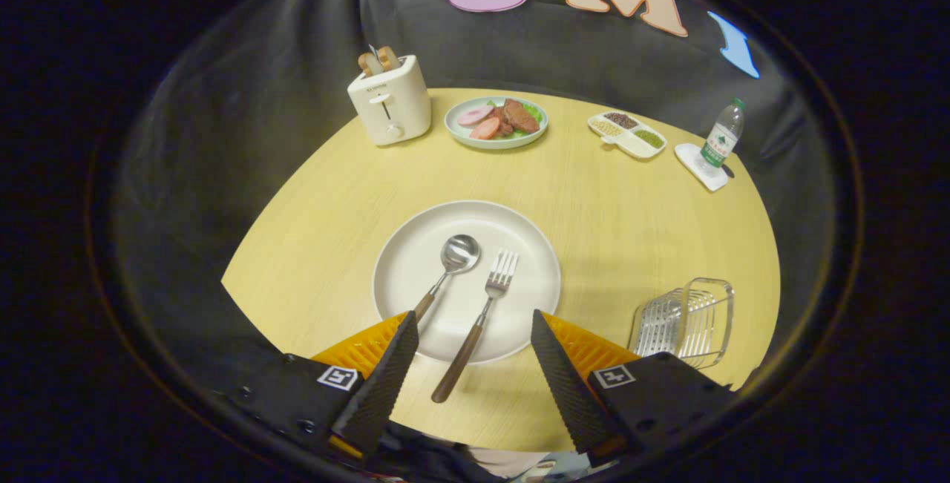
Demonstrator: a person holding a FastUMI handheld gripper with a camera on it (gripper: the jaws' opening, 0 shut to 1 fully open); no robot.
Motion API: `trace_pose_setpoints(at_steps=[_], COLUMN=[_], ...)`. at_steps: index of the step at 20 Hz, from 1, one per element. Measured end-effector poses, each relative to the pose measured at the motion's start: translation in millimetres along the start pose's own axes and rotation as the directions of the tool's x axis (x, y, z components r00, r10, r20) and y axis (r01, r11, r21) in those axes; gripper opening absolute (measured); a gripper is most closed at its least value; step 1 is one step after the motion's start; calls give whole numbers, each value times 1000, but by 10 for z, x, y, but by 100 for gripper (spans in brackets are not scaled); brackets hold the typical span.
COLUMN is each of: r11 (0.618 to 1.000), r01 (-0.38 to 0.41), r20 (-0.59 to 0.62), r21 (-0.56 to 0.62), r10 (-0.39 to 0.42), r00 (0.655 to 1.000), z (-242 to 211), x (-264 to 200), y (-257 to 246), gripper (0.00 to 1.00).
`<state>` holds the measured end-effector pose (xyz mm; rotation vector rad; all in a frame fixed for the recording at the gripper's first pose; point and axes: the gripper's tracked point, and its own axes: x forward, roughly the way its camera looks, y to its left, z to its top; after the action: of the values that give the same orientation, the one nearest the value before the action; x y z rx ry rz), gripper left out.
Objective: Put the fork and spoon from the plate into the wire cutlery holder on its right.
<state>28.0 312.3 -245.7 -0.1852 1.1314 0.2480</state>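
Plate [401, 275] holds spoon [453, 260] and fork [486, 305]; claw [472, 327] spread

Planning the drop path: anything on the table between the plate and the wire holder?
Nothing: the gripper view shows bare tabletop between plate and wire holder. Gripper open, fork handle between its fingers.

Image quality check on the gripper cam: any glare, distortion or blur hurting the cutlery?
Gripper view: strong fisheye bends the table edge; spoon bowl shows a bright glare spot; fork stays sharp; wire holder is stretched near the rim; open gripper fingers are in focus.
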Motion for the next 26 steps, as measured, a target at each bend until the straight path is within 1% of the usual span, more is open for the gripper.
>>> trace_pose_setpoints(at_steps=[3,5,11,14,18,19,24,26], r11=[1000,1000,1000,999,1000,999,999,998], r01=[7,8,21,30,19,34,40,62], r20=[-60,-91,-136,-167,-191,-192,-193,-184], r21=[5,4,-18,-34,1,3,-7,3], r10=[-7,-8,-24,-35,-18,-32,-41,-60], r00=[998,996,990,985,982,981,980,981], z=[-160,-237,-311,-394,-453,-458,-433,-413], x=[204,326,578,628,688,679,588,465], y=[22,35,53,24,25,-15,-130,-271], gripper=[98,96,80,61,36,30,11,11])
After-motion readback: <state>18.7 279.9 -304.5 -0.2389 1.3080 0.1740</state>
